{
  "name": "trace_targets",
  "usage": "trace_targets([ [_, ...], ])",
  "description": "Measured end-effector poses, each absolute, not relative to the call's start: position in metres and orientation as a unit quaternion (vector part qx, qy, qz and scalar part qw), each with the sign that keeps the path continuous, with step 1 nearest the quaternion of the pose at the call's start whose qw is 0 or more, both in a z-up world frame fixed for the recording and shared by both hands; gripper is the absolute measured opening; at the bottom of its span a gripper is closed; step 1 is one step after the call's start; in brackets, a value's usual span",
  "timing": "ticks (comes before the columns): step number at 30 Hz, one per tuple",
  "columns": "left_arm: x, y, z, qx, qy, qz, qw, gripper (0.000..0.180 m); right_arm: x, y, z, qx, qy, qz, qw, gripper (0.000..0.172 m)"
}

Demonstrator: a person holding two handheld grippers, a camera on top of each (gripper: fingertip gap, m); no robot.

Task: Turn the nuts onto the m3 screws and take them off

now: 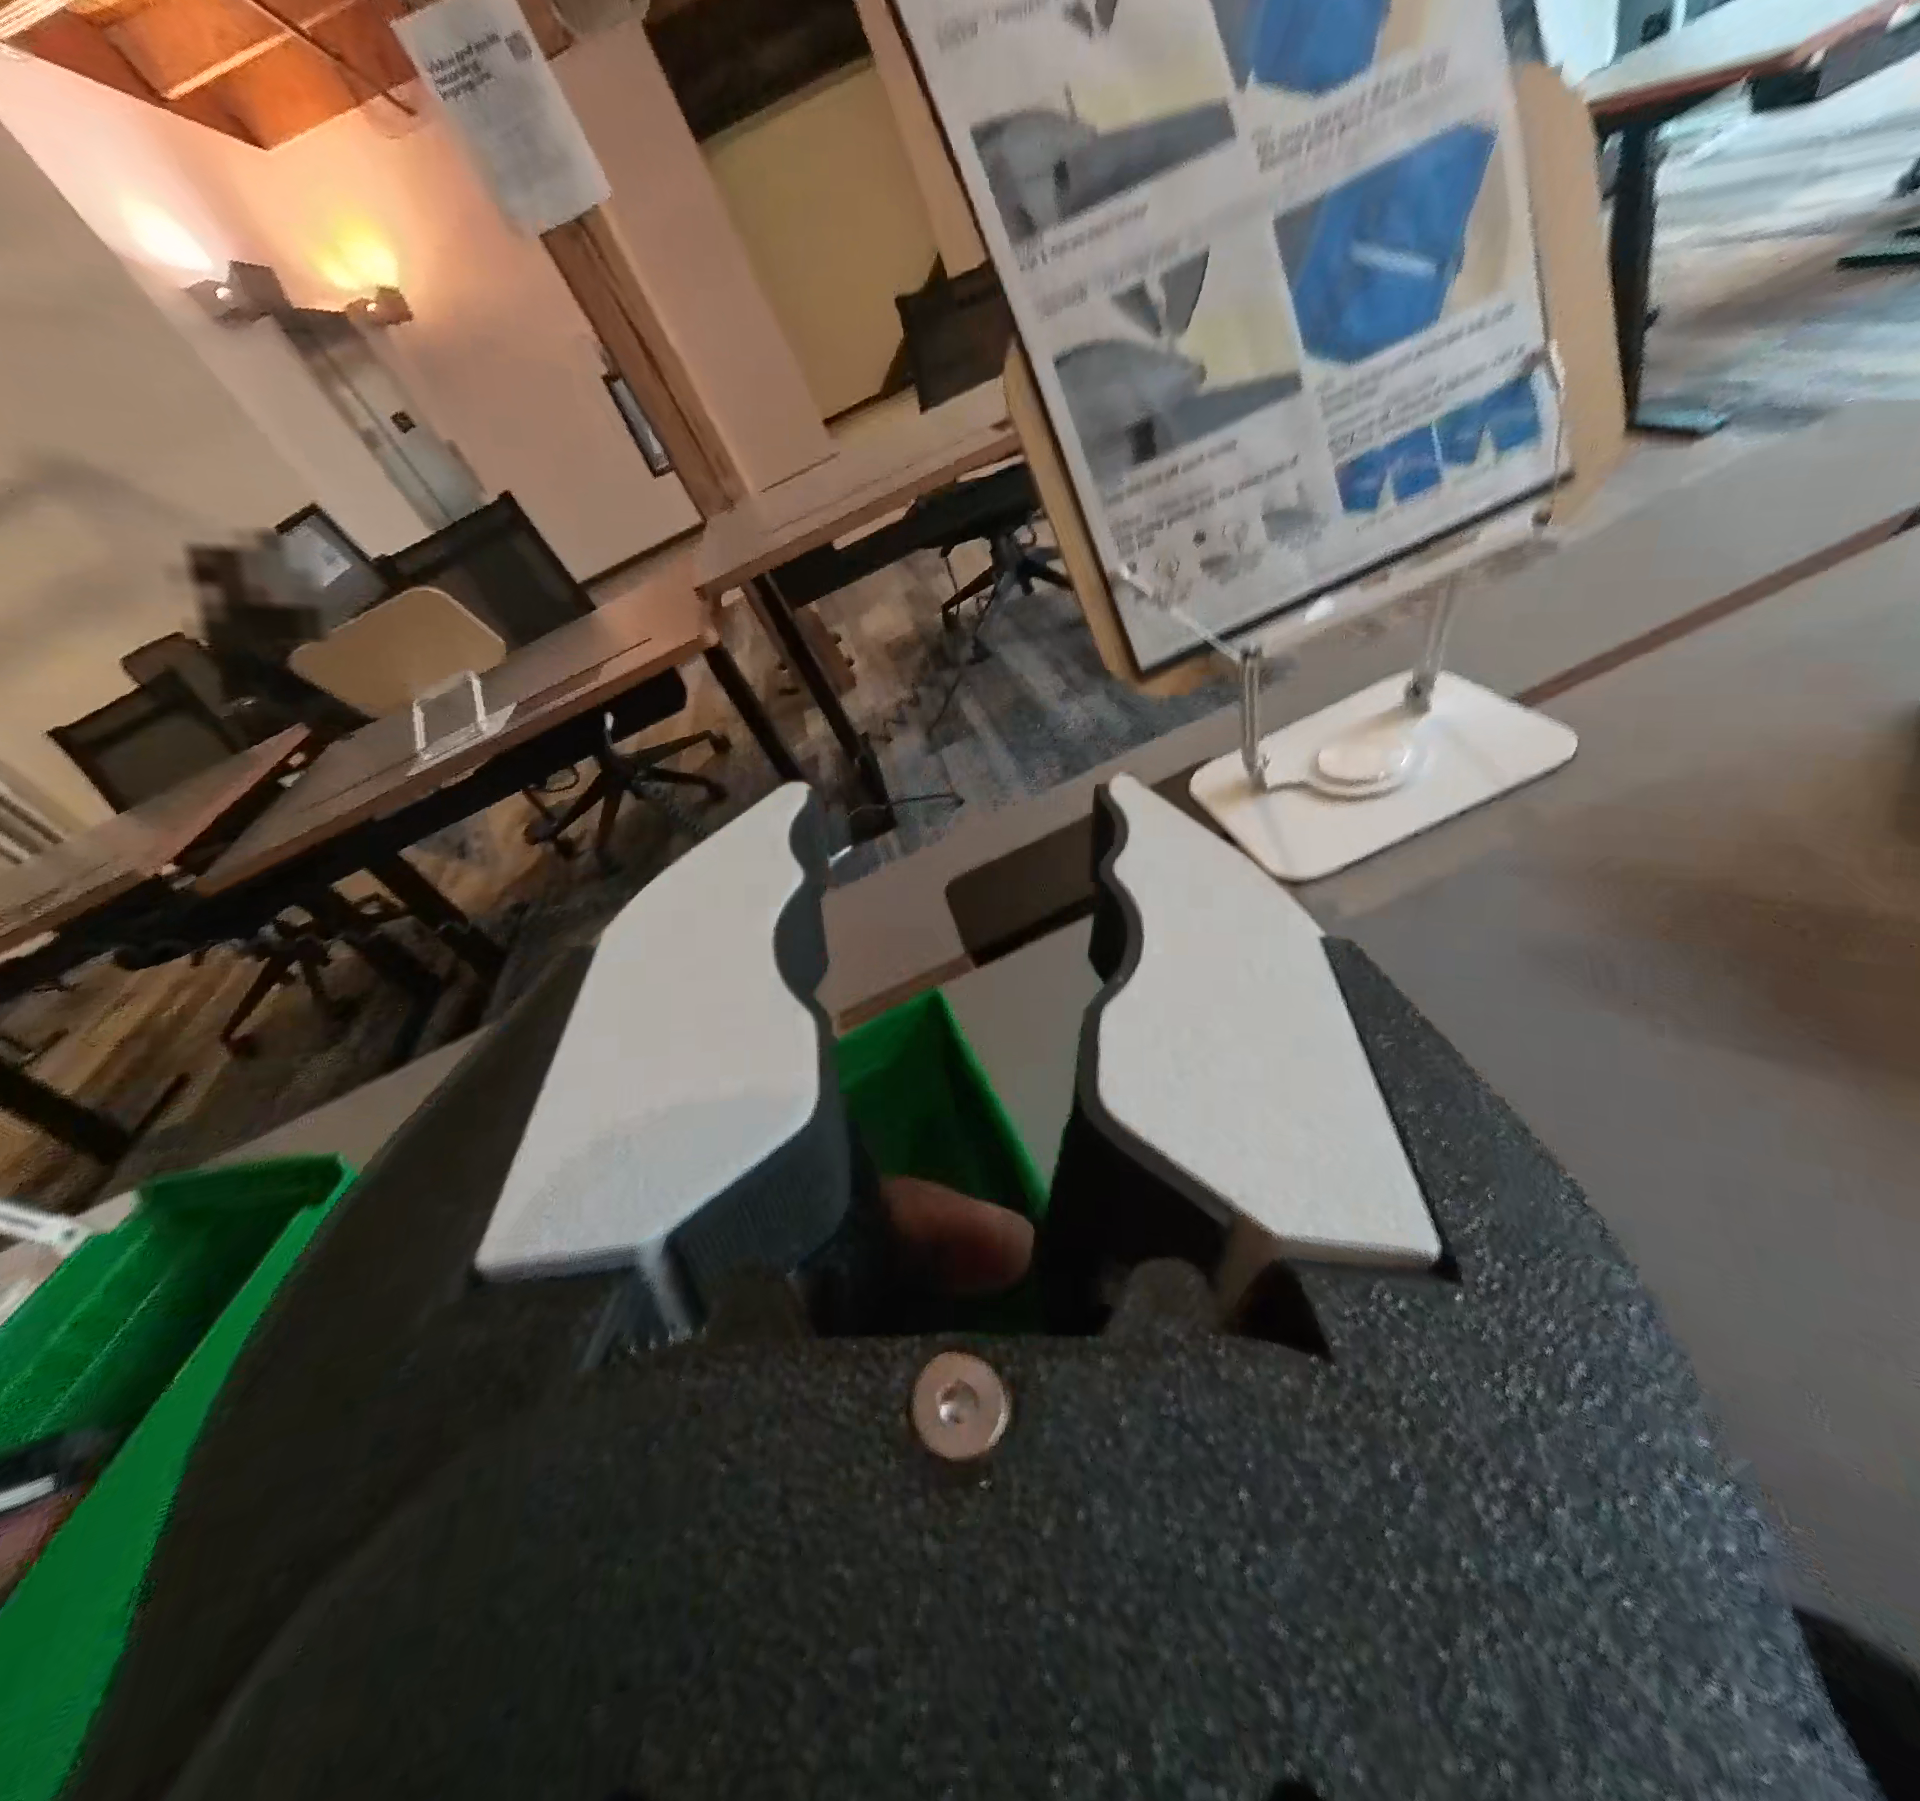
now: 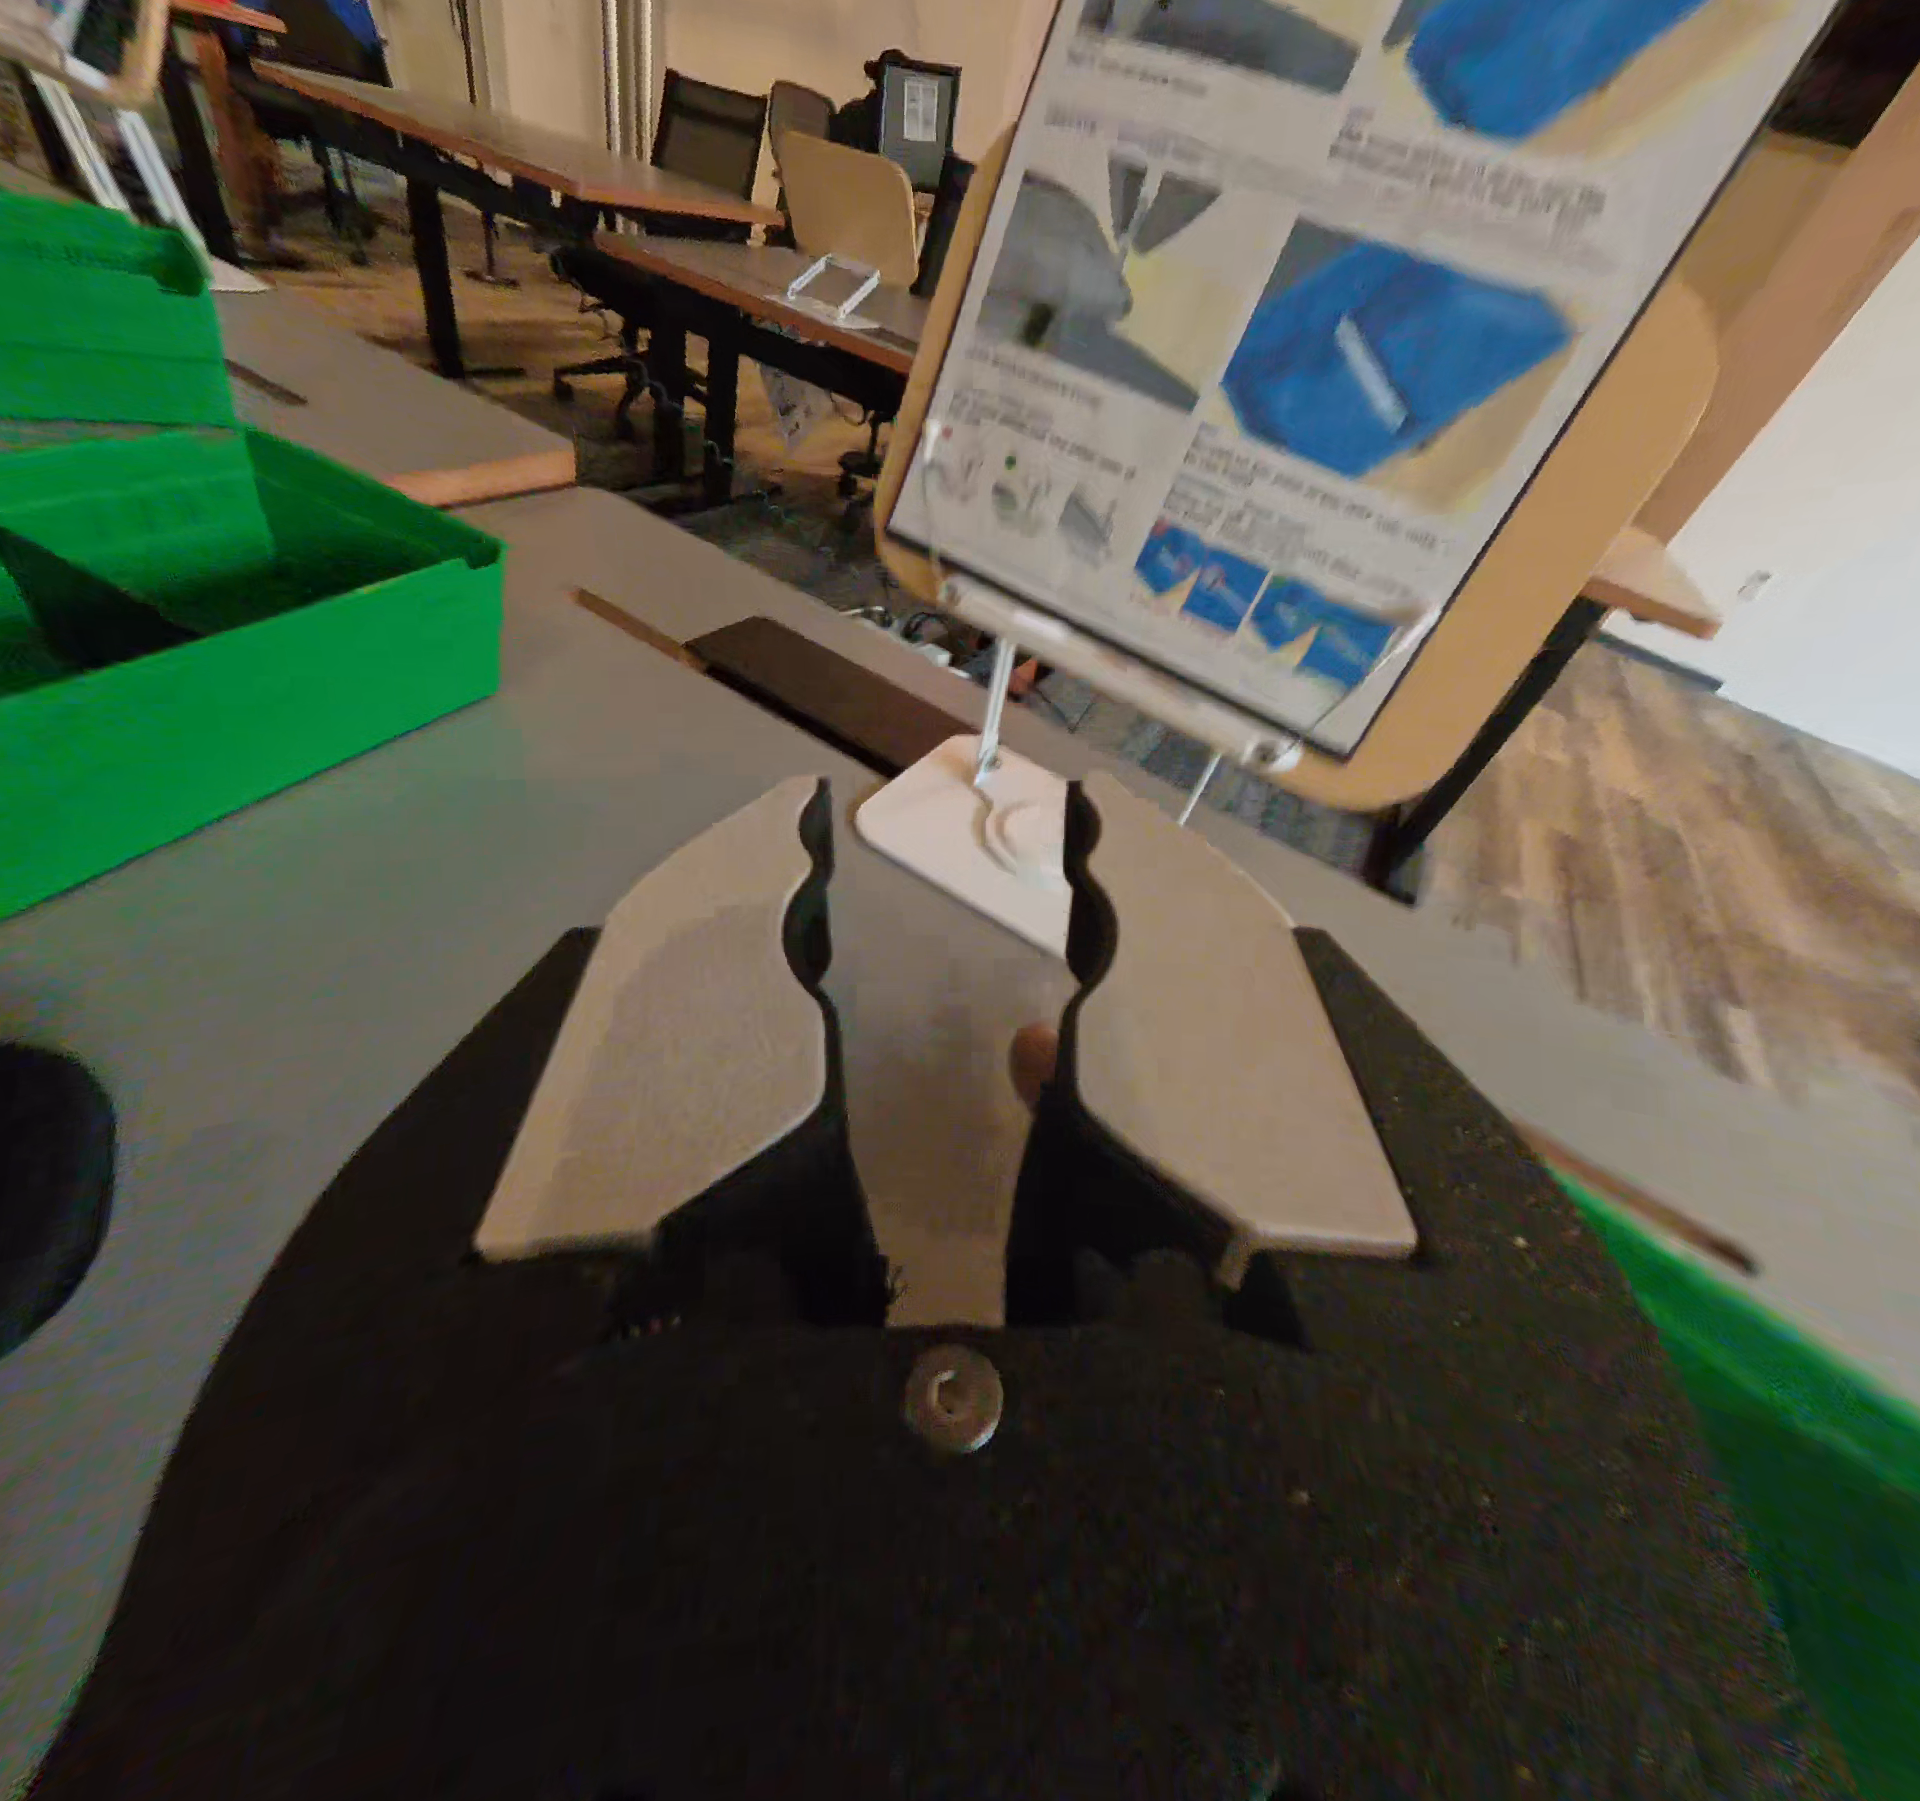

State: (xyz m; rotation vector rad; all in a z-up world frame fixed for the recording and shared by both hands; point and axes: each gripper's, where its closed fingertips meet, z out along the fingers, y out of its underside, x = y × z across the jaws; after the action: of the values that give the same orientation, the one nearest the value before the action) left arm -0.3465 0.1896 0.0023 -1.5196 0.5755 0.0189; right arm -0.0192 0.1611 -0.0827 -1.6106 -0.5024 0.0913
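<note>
2 hand-held grippers (left [image 1: 961, 837], right [image 2: 948, 837]), both spread wide, grasping nothing, above grey table [image 2: 364, 920]

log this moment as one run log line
left tool: open, empty | right tool: open, empty | green bin: on table | nuts, screws: not visible

Green bins [image 2: 249, 671] on grey table [image 2: 343, 920] w/ instruction sheet stand [image 2: 977, 837].
</note>
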Motion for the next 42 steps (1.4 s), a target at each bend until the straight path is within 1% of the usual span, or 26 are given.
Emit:
trace_targets([
  [2,-0.351,0.198,0.016,-0.681,0.237,-0.006,0.693,0.047,-0.014,0.177,-0.050,-0.709,-0.221,0.025,0.669,0.043],
  [4,-0.358,0.206,0.019,-0.686,0.217,-0.021,0.694,0.047,-0.008,0.191,-0.027,-0.713,-0.219,0.020,0.665,0.043],
  [7,-0.372,0.221,0.012,-0.695,0.181,-0.046,0.694,0.046,0.006,0.208,-0.018,-0.730,-0.215,0.005,0.649,0.042],
  [11,-0.398,0.240,-0.016,-0.725,0.156,-0.020,0.670,0.046,0.035,0.225,-0.049,-0.762,-0.195,-0.040,0.616,0.042],
  [14,-0.413,0.250,-0.041,-0.743,0.147,-0.012,0.653,0.045,0.038,0.234,-0.071,-0.766,-0.191,-0.019,0.614,0.038],
  [18,-0.424,0.265,-0.064,-0.769,0.133,-0.016,0.625,0.043,0.031,0.246,-0.089,-0.775,-0.205,0.003,0.598,0.038],
  [22,-0.444,0.281,-0.105,-0.821,0.112,-0.004,0.560,0.042,0.031,0.257,-0.108,-0.791,-0.209,-0.003,0.574,0.037],
  [27,-0.457,0.301,-0.147,-0.858,0.097,-0.013,0.505,0.038,0.032,0.267,-0.126,-0.808,-0.215,-0.010,0.549,0.037],
  [32,-0.467,0.310,-0.195,-0.900,0.086,-0.023,0.428,0.036,0.035,0.268,-0.129,-0.811,-0.215,-0.024,0.543,0.037],
  [34,-0.473,0.309,-0.207,-0.912,0.074,-0.025,0.404,0.033,0.035,0.266,-0.127,-0.809,-0.214,-0.022,0.546,0.037],
  [37,-0.480,0.313,-0.216,-0.919,0.052,-0.021,0.391,0.022,0.037,0.264,-0.125,-0.809,-0.212,-0.023,0.548,0.038],
  [40,-0.473,0.320,-0.224,-0.924,0.058,-0.029,0.376,0.025,0.038,0.263,-0.124,-0.809,-0.212,-0.023,0.548,0.038],
  [42,-0.472,0.323,-0.234,-0.935,0.067,-0.021,0.347,0.025,0.037,0.262,-0.124,-0.809,-0.212,-0.020,0.547,0.038],
])
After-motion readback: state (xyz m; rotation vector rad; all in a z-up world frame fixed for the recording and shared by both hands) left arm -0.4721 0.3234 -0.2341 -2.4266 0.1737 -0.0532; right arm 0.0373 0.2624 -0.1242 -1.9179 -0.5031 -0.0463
